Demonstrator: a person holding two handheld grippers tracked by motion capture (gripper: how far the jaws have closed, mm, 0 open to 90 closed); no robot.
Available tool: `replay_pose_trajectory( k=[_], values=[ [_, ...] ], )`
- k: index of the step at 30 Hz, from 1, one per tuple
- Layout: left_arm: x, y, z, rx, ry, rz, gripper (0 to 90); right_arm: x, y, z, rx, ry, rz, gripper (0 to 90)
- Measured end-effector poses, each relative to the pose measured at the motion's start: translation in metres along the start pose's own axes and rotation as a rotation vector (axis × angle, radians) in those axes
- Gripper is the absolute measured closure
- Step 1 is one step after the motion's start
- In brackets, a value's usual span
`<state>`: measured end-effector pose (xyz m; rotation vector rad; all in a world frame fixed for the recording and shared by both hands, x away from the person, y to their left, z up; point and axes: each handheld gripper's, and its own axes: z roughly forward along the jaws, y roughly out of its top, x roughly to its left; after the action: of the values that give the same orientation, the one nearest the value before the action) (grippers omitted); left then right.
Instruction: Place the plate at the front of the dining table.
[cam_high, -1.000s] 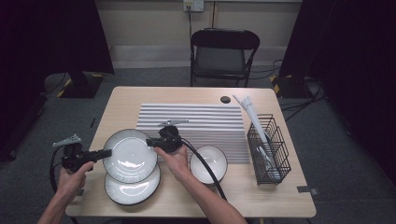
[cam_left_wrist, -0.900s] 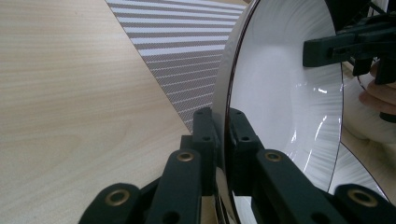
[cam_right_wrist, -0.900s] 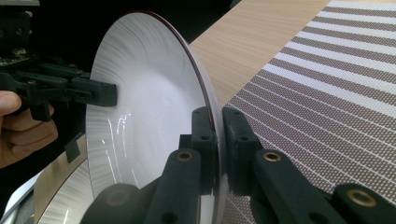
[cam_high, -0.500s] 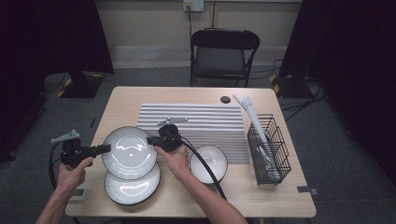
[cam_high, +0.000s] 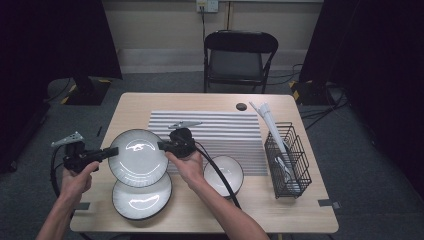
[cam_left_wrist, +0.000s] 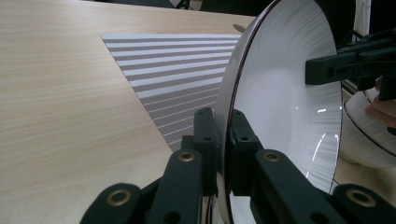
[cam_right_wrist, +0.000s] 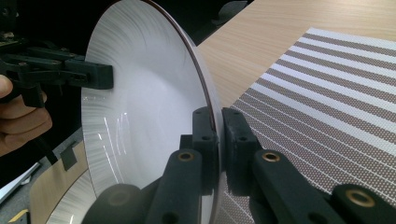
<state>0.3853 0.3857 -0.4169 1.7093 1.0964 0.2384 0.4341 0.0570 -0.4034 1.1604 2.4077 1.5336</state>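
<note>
Both forearms reach in from the near edge. The left gripper (cam_high: 114, 151) is clamped on the white plate's (cam_high: 138, 157) left rim, the right gripper (cam_high: 161, 145) pinching its right rim, plate held aloft.

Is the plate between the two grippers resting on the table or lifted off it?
Lifted. The plate is clamped at opposite rims by the left gripper and right gripper, partly overlapping the second plate below.

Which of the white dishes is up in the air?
The upper white ribbed plate, pinched at opposite rims by the left gripper and right gripper. The other white plate and the white bowl rest on the table.
</note>
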Motion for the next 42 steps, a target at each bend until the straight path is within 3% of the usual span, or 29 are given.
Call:
replay_pose_trajectory(
  k=[9, 19, 31, 42],
  values=[
    [-0.003, 0.008, -0.001, -0.032, 0.004, 0.006, 84.8, 0.002, 0.011, -0.004, 0.016, -0.003, -0.036, 85.4],
    [-0.009, 0.023, -0.006, -0.04, 0.003, 0.042, 84.5, 0.004, 0.018, -0.012, 0.031, 0.009, -0.046, 85.5],
    [-0.01, 0.033, -0.009, -0.06, 0.025, 0.06, 84.2, -0.002, 0.024, -0.008, 0.015, 0.045, -0.02, 85.3],
    [-0.014, 0.038, -0.008, -0.1, 0.0, 0.055, 84.3, -0.001, 0.035, -0.018, -0.011, 0.042, -0.057, 85.2]
  ],
)
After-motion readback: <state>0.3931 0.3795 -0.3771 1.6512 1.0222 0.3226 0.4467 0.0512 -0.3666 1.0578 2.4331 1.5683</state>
